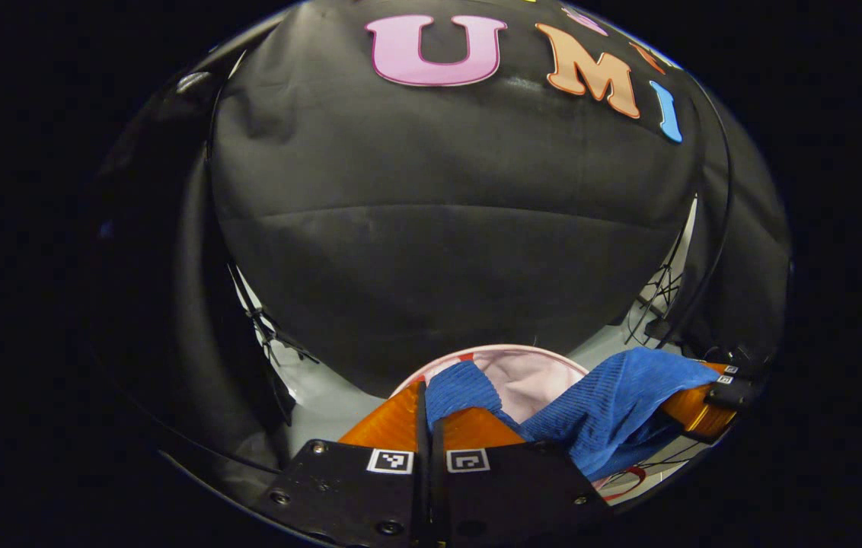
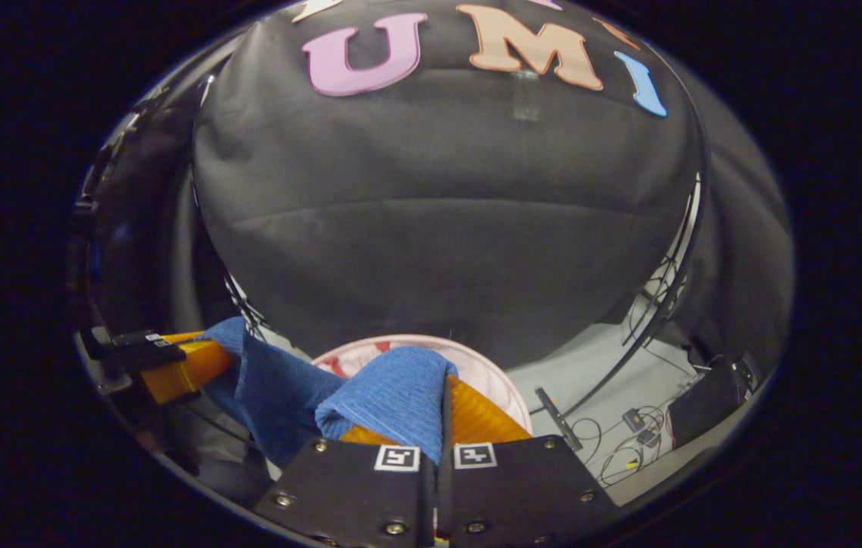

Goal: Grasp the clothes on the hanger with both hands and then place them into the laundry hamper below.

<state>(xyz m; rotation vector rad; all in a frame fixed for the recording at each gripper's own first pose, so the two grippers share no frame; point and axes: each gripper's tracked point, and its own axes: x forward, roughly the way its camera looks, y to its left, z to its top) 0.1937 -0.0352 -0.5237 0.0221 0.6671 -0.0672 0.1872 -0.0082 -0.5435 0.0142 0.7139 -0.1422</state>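
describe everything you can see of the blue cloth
The blue cloth is a ribbed, knit-looking fabric in solid blue. It hangs slack and stretched between the two grippers, sagging in folds in the middle. One end is pinched between the orange fingers of the left gripper; the other end is pinched in the right gripper, where it drapes over one finger. It hangs just above the pale pink laundry hamper, whose round rim shows behind it. Whether it touches the hamper is unclear.

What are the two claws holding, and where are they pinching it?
Both hold one blue ribbed knit cloth. The left claw pinches one end, the right claw the other, so it hangs between them above the pale pink round hamper.
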